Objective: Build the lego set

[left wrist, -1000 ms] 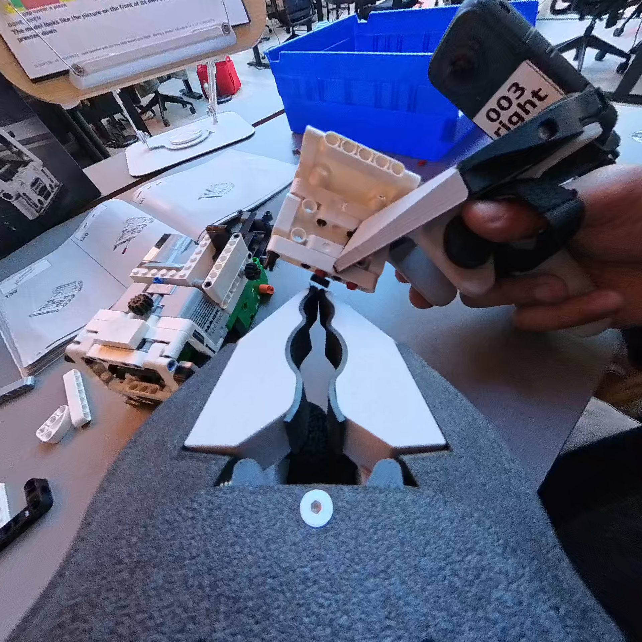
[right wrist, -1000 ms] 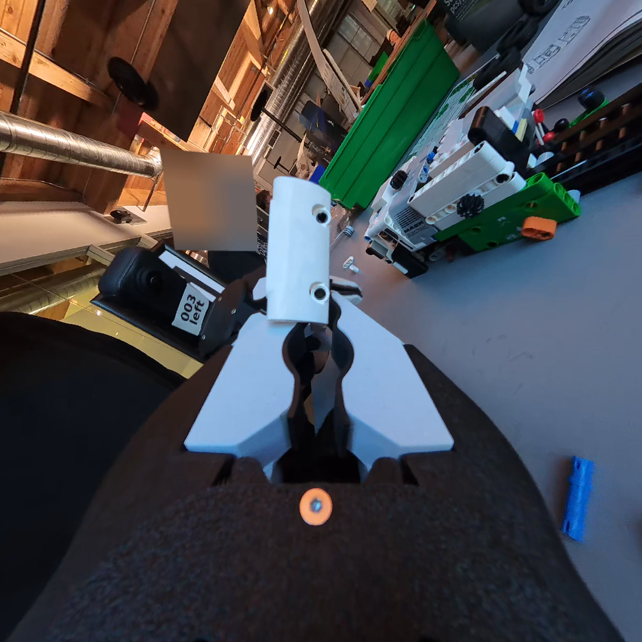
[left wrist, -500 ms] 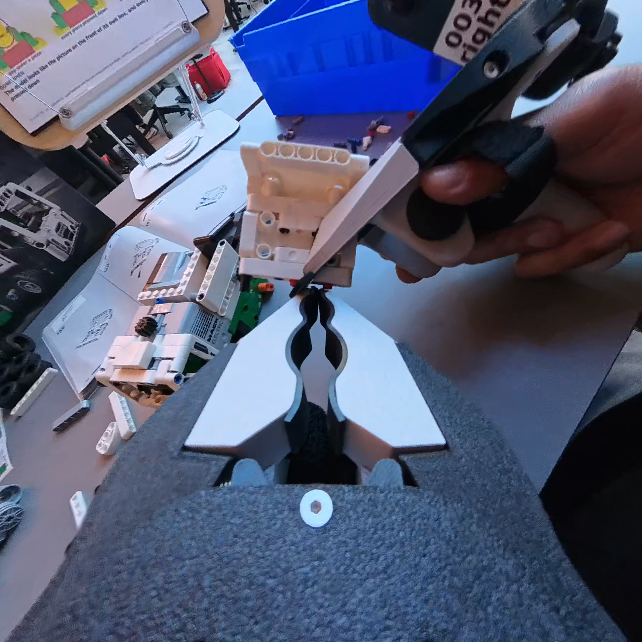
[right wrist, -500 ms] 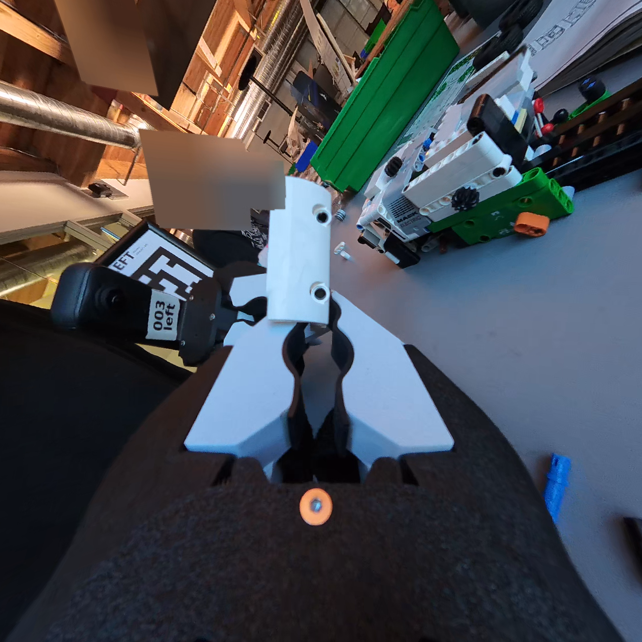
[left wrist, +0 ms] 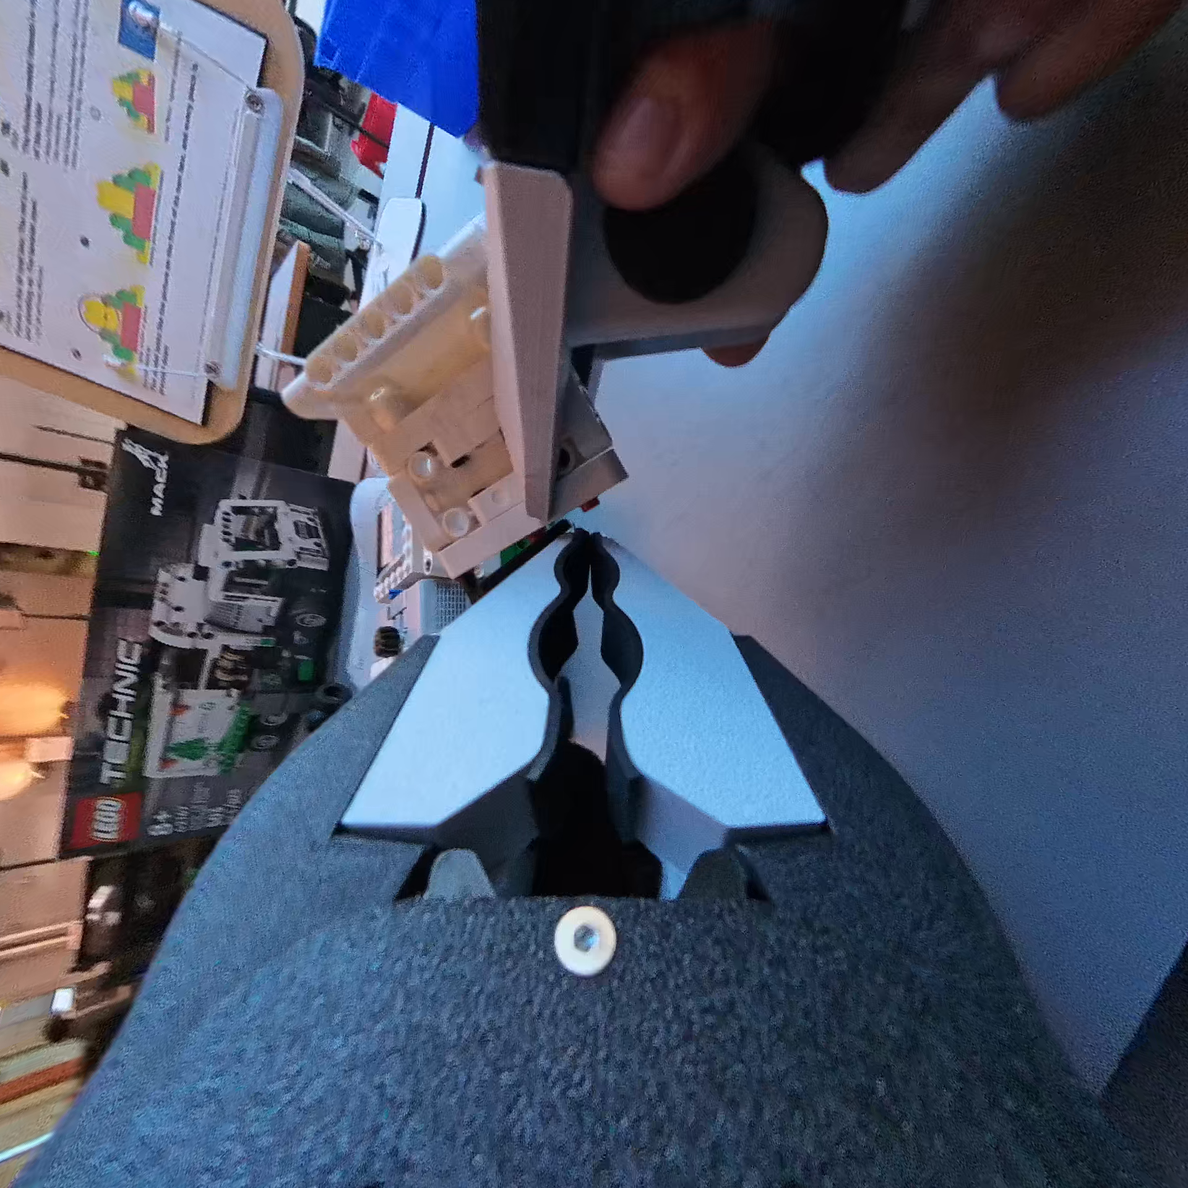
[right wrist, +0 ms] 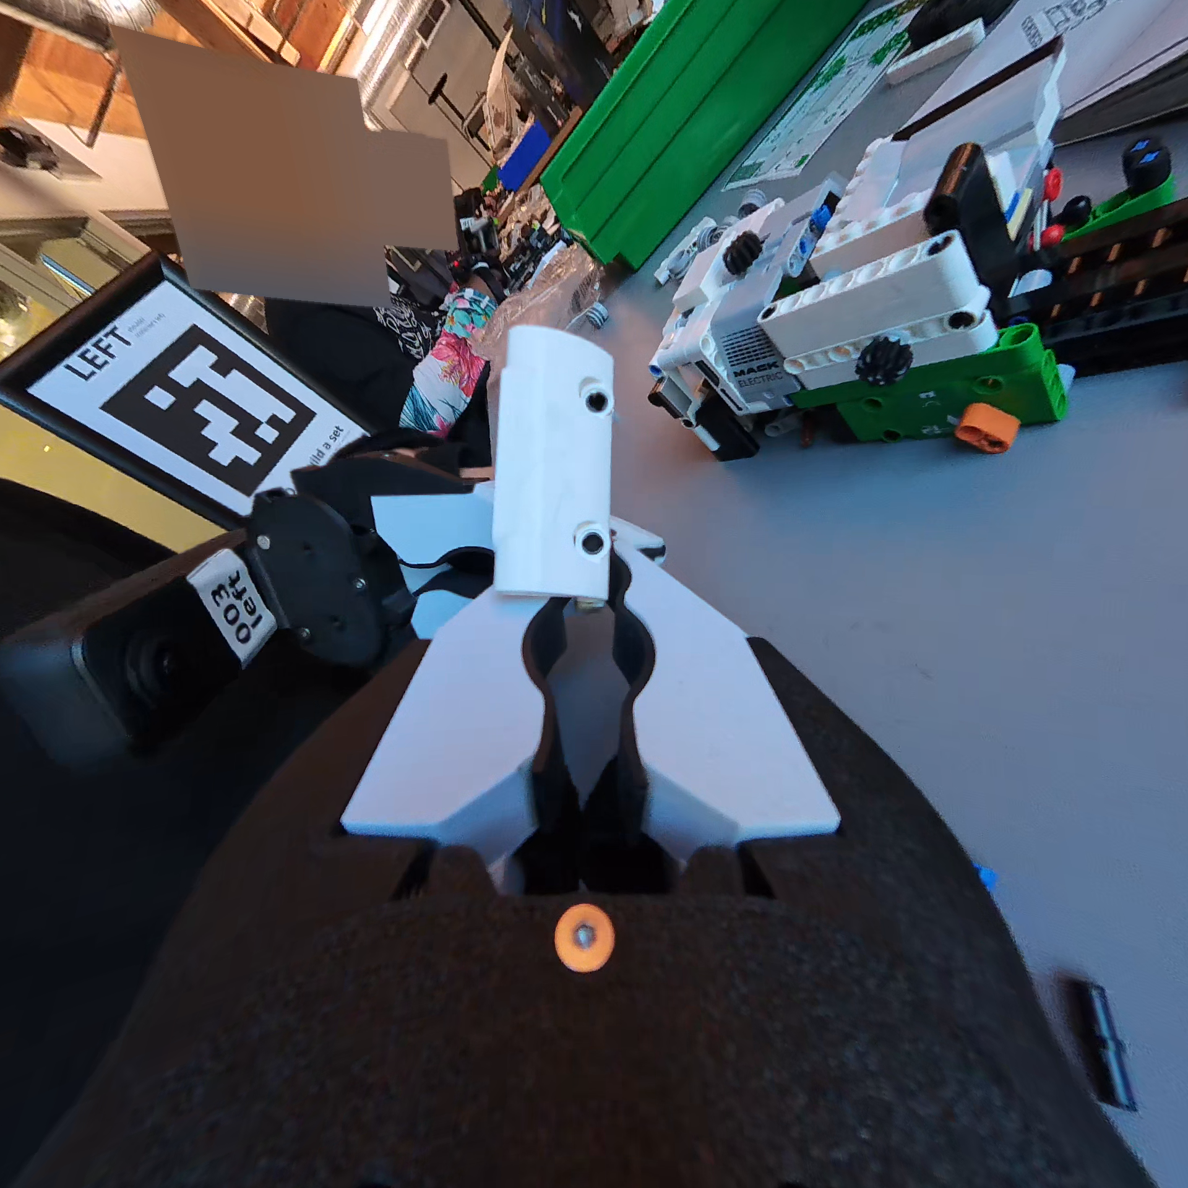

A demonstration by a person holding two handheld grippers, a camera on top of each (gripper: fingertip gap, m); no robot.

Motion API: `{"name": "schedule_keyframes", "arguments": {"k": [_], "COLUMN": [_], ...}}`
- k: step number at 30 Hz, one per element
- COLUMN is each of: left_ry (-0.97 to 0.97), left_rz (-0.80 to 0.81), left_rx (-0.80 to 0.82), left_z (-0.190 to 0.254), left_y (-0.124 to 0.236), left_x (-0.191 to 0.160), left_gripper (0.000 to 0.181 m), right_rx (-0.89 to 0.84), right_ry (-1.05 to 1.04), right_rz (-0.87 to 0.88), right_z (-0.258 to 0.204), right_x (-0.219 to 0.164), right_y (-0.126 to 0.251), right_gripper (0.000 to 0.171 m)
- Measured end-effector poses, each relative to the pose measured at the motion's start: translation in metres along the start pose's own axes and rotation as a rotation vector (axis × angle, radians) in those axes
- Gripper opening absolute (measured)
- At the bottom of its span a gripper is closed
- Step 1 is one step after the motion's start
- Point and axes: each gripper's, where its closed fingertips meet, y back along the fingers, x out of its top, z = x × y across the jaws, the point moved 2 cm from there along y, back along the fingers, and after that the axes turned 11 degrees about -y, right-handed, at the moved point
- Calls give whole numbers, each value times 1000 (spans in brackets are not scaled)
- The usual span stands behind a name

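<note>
My right gripper (right wrist: 588, 598) is shut on a white panel assembly (right wrist: 553, 463) and holds it above the grey table. In the left wrist view the same assembly (left wrist: 411, 386) shows its studded underside, clamped by the right gripper's finger (left wrist: 527, 360), with a hand behind it. My left gripper (left wrist: 587, 543) is shut, its tips just under the assembly's lower edge. I cannot tell if they pinch a small part. The left gripper also shows in the right wrist view (right wrist: 450, 533), behind the panel. The partly built white and green truck (right wrist: 836, 334) stands on the table beyond.
A green bin (right wrist: 643, 128) and an open instruction booklet (right wrist: 1125, 64) lie behind the truck. A blue bin (left wrist: 411, 58), an instruction sheet on a stand (left wrist: 128, 193) and the set's box (left wrist: 212, 643) are farther off. A blue pin (right wrist: 983, 874) and a dark piece (right wrist: 1102, 1041) lie on the table.
My left gripper has rolled onto its side and closed in on the right gripper. The right gripper still holds the white assembly, now nearer the left gripper's tips.
</note>
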Motion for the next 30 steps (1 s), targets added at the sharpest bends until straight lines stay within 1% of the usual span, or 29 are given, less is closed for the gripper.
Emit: {"name": "schedule_keyframes", "arguments": {"k": [5,9,12,13,15,16,20,22,24,26,28,30], "left_ry": [-213,-253,-229,-229,-240,-220,-282,-269,-217,-76,221,581], "left_rz": [-15,-13,11,15,19,13,15,12,22,71,143,277], "left_rx": [4,-40,-74,-80,-44,-57,-22,-6,-13,-59,-134,-233], "left_z": [1,5,11,13,9,8,5,-1,-5,-5,-9,-20], "left_y": [-1,-1,-2,-2,-4,-4,-1,1,4,9,14,24], "left_x": [-9,-11,-2,1,0,0,-1,-3,-5,-6,-8,-5], "left_gripper": [0,0,0,0,0,0,0,0,0,0,2,13], "right_rx": [-8,-3,16,30,23,19,30,77,110,130,148,154], "right_ry": [20,15,-11,-18,-24,-24,-30,-64,-67,-71,-27,62], "right_rz": [-61,-76,-48,-63,-44,-40,-43,-2,36,64,110,173], "right_z": [2,4,4,3,4,4,5,4,2,2,-2,-9], "right_x": [-5,-7,-4,-6,-2,-1,0,5,13,17,21,27], "right_y": [-2,-5,-6,-8,-7,-7,-7,-5,0,4,8,12], "right_gripper": [7,7,7,7,7,7,7,7,7,7,7,7]}}
